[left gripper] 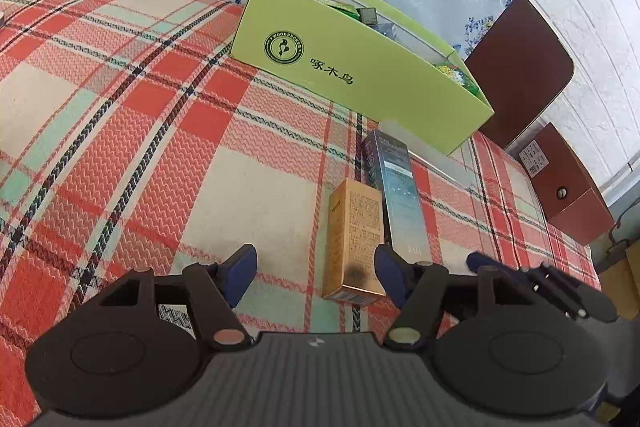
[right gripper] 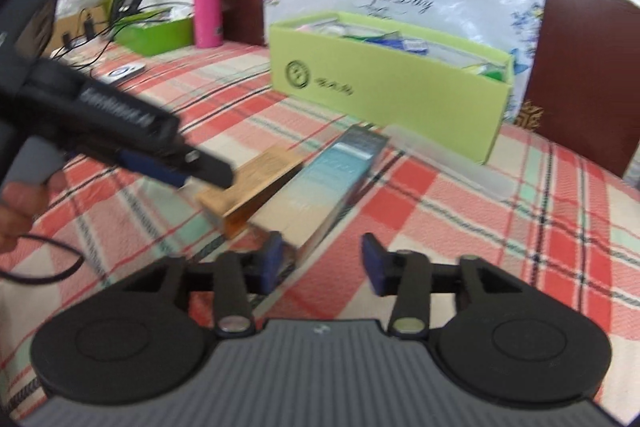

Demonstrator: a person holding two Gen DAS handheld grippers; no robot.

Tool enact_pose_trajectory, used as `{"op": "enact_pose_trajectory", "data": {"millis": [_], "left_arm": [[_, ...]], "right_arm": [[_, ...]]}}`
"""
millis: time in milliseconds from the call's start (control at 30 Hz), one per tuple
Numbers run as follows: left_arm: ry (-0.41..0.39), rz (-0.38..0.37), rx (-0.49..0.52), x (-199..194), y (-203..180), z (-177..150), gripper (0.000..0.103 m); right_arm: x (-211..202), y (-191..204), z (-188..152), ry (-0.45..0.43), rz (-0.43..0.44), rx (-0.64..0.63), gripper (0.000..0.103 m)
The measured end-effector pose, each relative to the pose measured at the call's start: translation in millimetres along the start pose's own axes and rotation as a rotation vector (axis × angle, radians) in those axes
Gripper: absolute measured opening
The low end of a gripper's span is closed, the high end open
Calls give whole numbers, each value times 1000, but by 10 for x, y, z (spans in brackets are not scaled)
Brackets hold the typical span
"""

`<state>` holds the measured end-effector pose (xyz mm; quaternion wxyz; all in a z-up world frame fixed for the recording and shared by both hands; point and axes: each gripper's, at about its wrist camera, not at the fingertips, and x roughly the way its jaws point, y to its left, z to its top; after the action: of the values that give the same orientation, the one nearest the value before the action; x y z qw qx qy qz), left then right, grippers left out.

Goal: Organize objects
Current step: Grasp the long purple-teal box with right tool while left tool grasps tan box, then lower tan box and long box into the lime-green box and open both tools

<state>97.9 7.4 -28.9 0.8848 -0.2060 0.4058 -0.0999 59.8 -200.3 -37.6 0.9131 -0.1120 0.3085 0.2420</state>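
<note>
We hold both grippers low over the plaid cloth (left gripper: 120, 107), and neither has anything; the left gripper (left gripper: 316, 267) stands open with the gold box (left gripper: 354, 243) lying between its fingers but untouched, while the right gripper (right gripper: 322, 259) is partly open on bare cloth, its left pad just beside the end of the teal box (right gripper: 328, 183); the two boxes lie side by side and touching, in front of the green box (left gripper: 360, 67), which already holds other small packs; we judge the main risk is crowding, since our grippers are near each other and could collide; closing on one box may nudge its neighbour askew; the clear tube (right gripper: 452, 163) against the green box could roll if bumped.
</note>
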Motion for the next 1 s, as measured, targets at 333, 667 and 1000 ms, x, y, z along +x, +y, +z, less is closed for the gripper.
{"op": "enact_pose_trajectory", "data": {"millis": [333, 667, 1000], "left_arm": [[-5, -12, 52, 145, -192, 40, 68], [-41, 66, 135, 175, -100, 165, 47], [-17, 115, 146, 266, -31, 277, 61]], "right_arm": [[58, -185, 64, -9, 0, 37, 58], [198, 21, 84, 8, 74, 60, 64], [649, 123, 212, 56, -66, 134, 78]]}}
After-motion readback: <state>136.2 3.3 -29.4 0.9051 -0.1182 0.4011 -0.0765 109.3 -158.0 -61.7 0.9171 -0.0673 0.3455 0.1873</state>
